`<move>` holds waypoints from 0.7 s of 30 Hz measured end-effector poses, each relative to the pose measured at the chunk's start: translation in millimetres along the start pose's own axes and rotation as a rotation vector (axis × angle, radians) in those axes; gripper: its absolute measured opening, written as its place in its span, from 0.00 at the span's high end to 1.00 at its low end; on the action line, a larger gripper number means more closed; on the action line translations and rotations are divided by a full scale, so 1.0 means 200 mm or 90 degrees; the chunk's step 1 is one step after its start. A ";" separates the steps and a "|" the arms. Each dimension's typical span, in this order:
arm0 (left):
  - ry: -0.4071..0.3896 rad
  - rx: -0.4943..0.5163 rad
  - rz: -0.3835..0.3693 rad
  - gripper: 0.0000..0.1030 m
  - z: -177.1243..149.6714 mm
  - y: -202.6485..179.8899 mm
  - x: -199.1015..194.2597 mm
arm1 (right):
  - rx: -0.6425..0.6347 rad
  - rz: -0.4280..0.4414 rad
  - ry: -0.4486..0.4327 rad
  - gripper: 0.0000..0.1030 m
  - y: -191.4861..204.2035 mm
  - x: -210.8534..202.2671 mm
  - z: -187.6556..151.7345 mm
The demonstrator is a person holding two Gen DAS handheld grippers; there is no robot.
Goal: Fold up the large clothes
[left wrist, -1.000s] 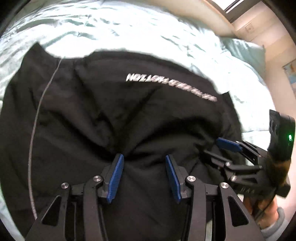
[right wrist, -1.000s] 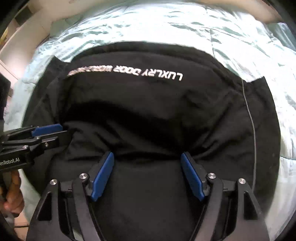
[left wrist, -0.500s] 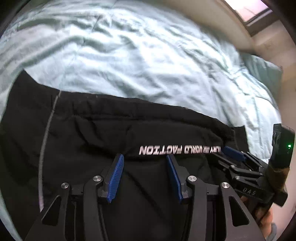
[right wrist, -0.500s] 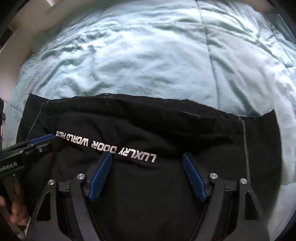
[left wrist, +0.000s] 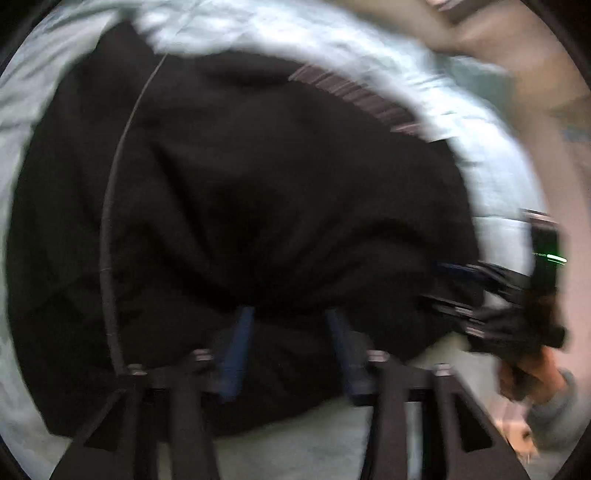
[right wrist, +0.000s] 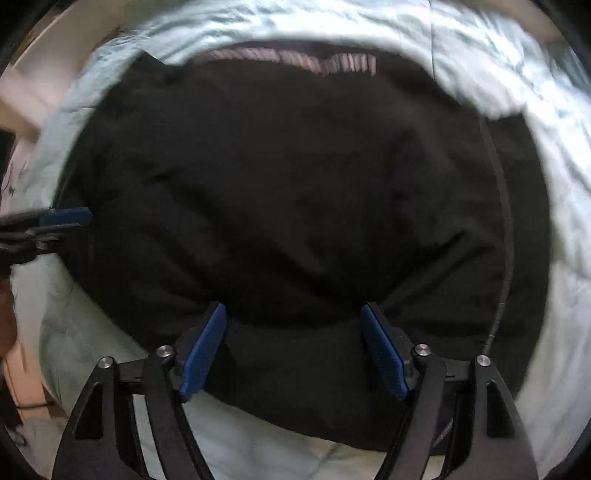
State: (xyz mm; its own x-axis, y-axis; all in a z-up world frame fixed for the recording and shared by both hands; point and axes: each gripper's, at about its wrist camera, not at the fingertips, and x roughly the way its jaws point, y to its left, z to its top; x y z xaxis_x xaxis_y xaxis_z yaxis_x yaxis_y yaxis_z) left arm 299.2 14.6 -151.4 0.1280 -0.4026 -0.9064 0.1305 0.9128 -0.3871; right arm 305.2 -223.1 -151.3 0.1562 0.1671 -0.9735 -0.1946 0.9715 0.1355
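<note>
A large black garment (left wrist: pixel 277 184) with white lettering (left wrist: pixel 354 96) along its far edge lies on a pale green quilt (left wrist: pixel 258 29). My left gripper (left wrist: pixel 290 328) has a bunched fold of this fabric between its blue pads, and its jaws are closing on it. In the right wrist view the same garment (right wrist: pixel 295 184) is pinched in a wide bundle by my right gripper (right wrist: pixel 293 314). Each gripper shows in the other's view: the right gripper (left wrist: pixel 439 284) at the garment's right side, the left gripper (right wrist: pixel 70 227) at its left side. Both views are motion-blurred.
A thin grey piping line (left wrist: pixel 107 240) runs down the garment's side, also seen as the piping (right wrist: pixel 506 221) at the right. Quilt (right wrist: pixel 92 332) shows around the garment and under its near edge. A person's hand (left wrist: pixel 528 373) holds the right gripper's handle. A beige wall (left wrist: pixel 546 155) borders the bed.
The lettered edge, close to the pads half a second ago, now lies far up in both views. Quilt now shows beneath the fingers. Fabric stays between both pairs of pads.
</note>
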 end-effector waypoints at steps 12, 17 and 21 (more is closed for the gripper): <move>-0.085 -0.088 -0.053 0.57 -0.01 0.26 -0.51 | 0.109 -0.011 -0.065 0.23 -0.23 -0.36 -0.09; -0.135 -0.152 -0.065 0.27 0.06 0.51 -0.66 | 0.165 -0.046 -0.119 0.23 -0.42 -0.53 -0.16; -0.120 -0.153 -0.050 0.27 0.15 0.63 -0.63 | 0.196 -0.072 -0.133 0.23 -0.61 -0.56 -0.09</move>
State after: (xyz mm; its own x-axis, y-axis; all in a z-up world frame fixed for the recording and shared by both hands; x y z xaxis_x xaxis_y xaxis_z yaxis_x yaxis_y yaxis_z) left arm 329.6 177.9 -81.6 0.3101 -0.4577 -0.8333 -0.0864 0.8593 -0.5041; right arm 293.7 -364.1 -62.4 0.3601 0.0550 -0.9313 0.1307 0.9854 0.1087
